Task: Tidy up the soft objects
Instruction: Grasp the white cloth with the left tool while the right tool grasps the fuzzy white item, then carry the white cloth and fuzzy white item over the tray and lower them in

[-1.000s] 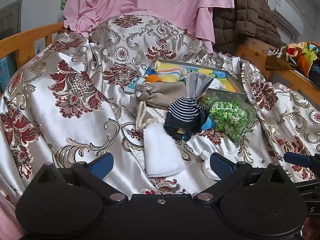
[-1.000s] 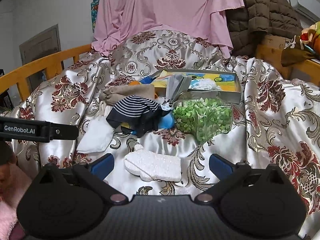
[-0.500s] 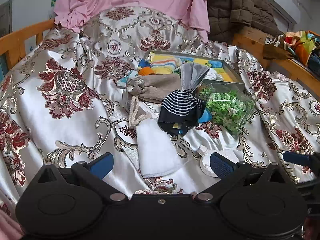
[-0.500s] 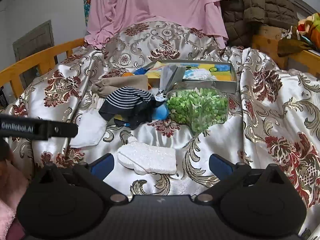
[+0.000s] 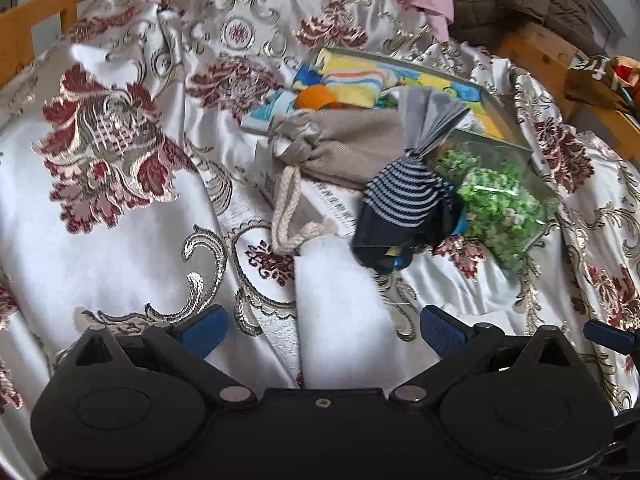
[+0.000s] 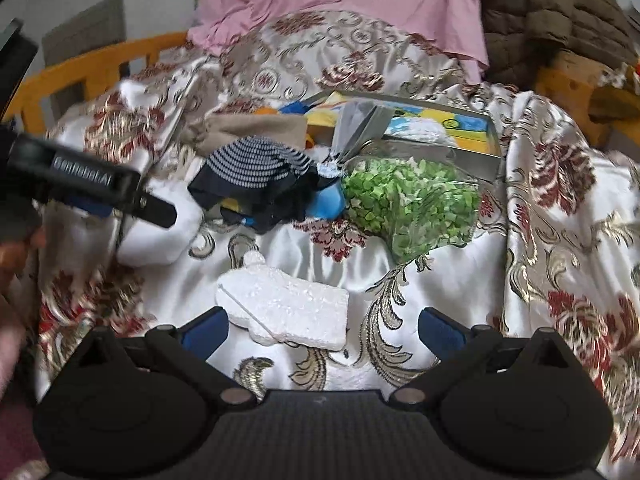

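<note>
Both wide open and holding nothing — left gripper (image 5: 322, 328) straddling the near end of the white cloth (image 5: 344, 312), long axis running away between the fingers, right gripper (image 6: 322, 330) likewise over the foam block (image 6: 284, 314), lying crosswise.

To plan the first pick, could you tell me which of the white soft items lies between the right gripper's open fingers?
The white foam block, pebbly and rigid-edged, lies there; the smooth folded white cloth lies before the left gripper instead.
</note>
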Action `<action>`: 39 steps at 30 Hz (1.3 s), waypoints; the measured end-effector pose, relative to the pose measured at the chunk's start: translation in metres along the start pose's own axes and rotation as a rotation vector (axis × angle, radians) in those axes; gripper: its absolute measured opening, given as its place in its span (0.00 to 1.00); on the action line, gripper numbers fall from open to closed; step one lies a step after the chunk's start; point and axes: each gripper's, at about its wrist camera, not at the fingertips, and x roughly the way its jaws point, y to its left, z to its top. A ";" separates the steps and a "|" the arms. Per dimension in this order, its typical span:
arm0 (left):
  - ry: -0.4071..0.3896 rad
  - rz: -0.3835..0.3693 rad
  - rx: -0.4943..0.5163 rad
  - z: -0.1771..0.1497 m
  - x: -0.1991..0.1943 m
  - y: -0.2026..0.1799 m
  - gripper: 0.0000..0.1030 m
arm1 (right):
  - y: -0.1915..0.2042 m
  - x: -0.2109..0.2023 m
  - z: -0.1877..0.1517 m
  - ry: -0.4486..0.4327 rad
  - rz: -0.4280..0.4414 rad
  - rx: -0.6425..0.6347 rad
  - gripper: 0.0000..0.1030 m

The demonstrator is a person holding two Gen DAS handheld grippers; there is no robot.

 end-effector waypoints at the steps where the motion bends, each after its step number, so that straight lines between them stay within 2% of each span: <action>1: 0.009 0.000 -0.003 0.000 0.003 0.001 0.99 | 0.002 0.003 0.000 0.011 0.008 -0.022 1.00; 4: 0.018 -0.005 0.010 0.001 0.011 -0.003 0.99 | 0.008 0.011 0.000 0.028 0.013 -0.096 1.00; 9: 0.009 -0.028 0.100 0.000 0.018 -0.018 0.99 | 0.020 0.030 -0.001 0.041 -0.018 -0.213 1.00; 17: 0.023 -0.085 0.153 0.000 0.028 -0.025 0.98 | 0.022 0.050 0.003 -0.016 -0.098 -0.259 1.00; 19: 0.032 -0.100 0.168 -0.001 0.030 -0.027 0.96 | 0.024 0.054 0.005 -0.023 -0.093 -0.283 0.99; 25: 0.036 -0.104 0.107 0.002 0.033 -0.017 0.87 | 0.030 0.062 0.007 -0.022 -0.039 -0.371 0.97; 28: 0.034 -0.101 0.127 0.001 0.033 -0.020 0.75 | 0.025 0.070 0.013 -0.024 -0.012 -0.366 0.94; 30: 0.038 -0.117 0.137 0.000 0.033 -0.021 0.61 | 0.017 0.077 0.018 -0.011 0.023 -0.327 0.89; 32: 0.038 -0.133 0.134 0.000 0.032 -0.021 0.51 | 0.014 0.077 0.019 -0.010 0.043 -0.302 0.77; 34: 0.032 -0.147 0.126 -0.001 0.030 -0.020 0.42 | 0.015 0.075 0.018 -0.021 0.035 -0.306 0.75; 36: 0.032 -0.166 0.118 -0.001 0.029 -0.020 0.34 | 0.015 0.073 0.018 -0.025 0.029 -0.312 0.62; 39: 0.042 -0.192 0.129 -0.002 0.029 -0.023 0.28 | 0.012 0.070 0.020 -0.041 0.014 -0.282 0.53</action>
